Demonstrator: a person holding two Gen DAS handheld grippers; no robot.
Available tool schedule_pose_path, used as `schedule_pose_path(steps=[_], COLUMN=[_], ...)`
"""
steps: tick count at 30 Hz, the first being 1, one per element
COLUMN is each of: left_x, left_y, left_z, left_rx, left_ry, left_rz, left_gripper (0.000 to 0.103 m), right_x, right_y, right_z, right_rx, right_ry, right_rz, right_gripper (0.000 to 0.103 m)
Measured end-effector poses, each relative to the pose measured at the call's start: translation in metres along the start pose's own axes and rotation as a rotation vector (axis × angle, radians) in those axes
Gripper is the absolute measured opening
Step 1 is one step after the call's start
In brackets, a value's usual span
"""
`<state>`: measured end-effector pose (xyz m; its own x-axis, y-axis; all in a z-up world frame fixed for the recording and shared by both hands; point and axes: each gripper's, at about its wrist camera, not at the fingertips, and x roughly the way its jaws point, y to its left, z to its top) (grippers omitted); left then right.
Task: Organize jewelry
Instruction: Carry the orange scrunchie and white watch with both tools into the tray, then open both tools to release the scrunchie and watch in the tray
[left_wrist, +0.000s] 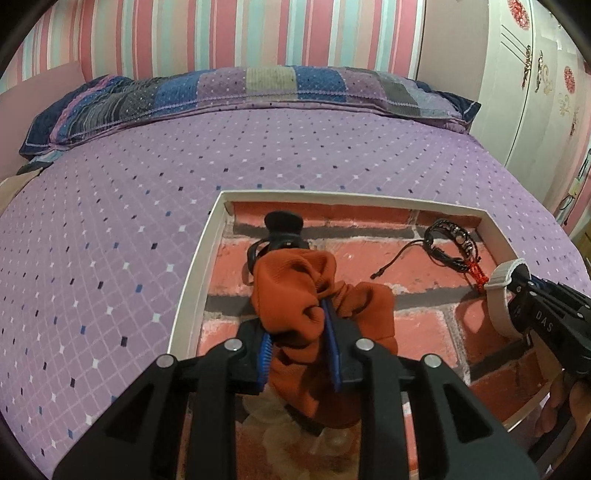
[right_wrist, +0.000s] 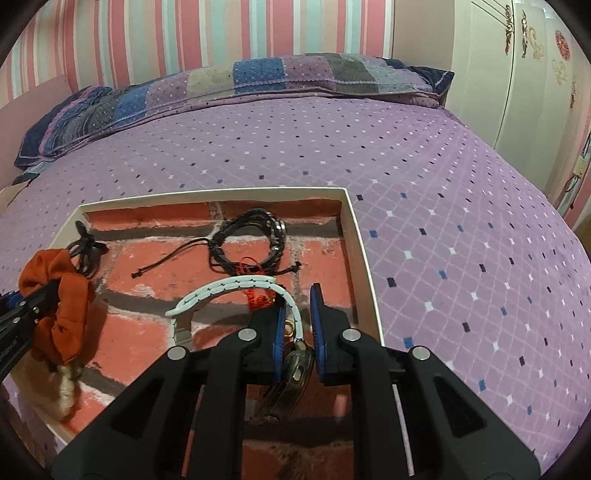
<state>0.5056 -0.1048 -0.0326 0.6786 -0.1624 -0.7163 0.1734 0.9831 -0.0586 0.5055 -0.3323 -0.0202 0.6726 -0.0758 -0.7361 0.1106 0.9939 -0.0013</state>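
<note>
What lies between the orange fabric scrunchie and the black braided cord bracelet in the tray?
In the right wrist view, between the orange fabric scrunchie and the black braided cord bracelet, only the bracelet's loose cord end crosses the brick-patterned tray floor.

A bed (left_wrist: 110, 229) in a purple diamond-patterned cover is carrying everything. A long patchwork pillow (left_wrist: 236, 92) is lying across its far end, against the striped wall. A shallow white-rimmed tray (left_wrist: 192, 273) with a brick-print floor is sitting directly on the cover at the near side, right of centre.
</note>
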Motion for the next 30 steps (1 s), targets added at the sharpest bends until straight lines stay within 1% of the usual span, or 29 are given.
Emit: schedule_pose_path(steps=[6, 8, 12, 15, 18, 20, 21, 22, 26, 28, 30], left_x=[0.003, 0.004, 0.005, 0.006, 0.005, 0.001, -0.001, -0.004, -0.014, -0.017, -0.019], left_y=[-0.003, -0.004, -0.003, -0.001, -0.001, -0.002, -0.002, -0.002, -0.003, -0.002, -0.001], left_z=[-0.003, -0.003, -0.003, -0.004, -0.003, -0.004, -0.004, -0.003, -0.002, -0.002, -0.001], left_rx=[0.013, 0.018, 0.008, 0.002, 0.002, 0.005, 0.005, 0.004, 0.005, -0.001, -0.008], left_ry=[0.011, 0.016, 0.021, 0.024, 0.022, 0.014, 0.009, 0.003, -0.014, -0.014, -0.013], left_rz=[0.011, 0.018, 0.023, 0.028, 0.024, 0.015, 0.009, 0.003, -0.018, -0.019, -0.028], left_gripper=[0.026, 0.027, 0.032, 0.036, 0.041, 0.047, 0.053, 0.057, 0.063, 0.069, 0.069], right_x=[0.001, 0.001, 0.000, -0.002, -0.005, -0.012, -0.015, -0.017, -0.022, -0.025, -0.027], right_y=[-0.004, -0.005, -0.004, -0.002, -0.001, -0.001, -0.001, 0.000, 0.004, 0.007, 0.008], right_z=[0.000, 0.000, 0.001, 0.001, 0.001, 0.002, 0.003, 0.003, 0.002, 0.001, 0.001], right_rx=[0.017, 0.019, 0.011, -0.003, -0.013, -0.016, -0.020, -0.024, -0.057, -0.071, -0.076], right_ry=[0.005, 0.007, 0.004, -0.007, -0.007, -0.024, -0.030, -0.033, -0.028, -0.029, -0.041], right_rz=[0.014, 0.022, 0.021, 0.009, 0.004, -0.005, -0.014, -0.020, -0.019, -0.026, -0.032], right_gripper=[0.016, 0.020, 0.045, 0.049, 0.056, 0.061, 0.067, 0.072, 0.078, 0.084, 0.088])
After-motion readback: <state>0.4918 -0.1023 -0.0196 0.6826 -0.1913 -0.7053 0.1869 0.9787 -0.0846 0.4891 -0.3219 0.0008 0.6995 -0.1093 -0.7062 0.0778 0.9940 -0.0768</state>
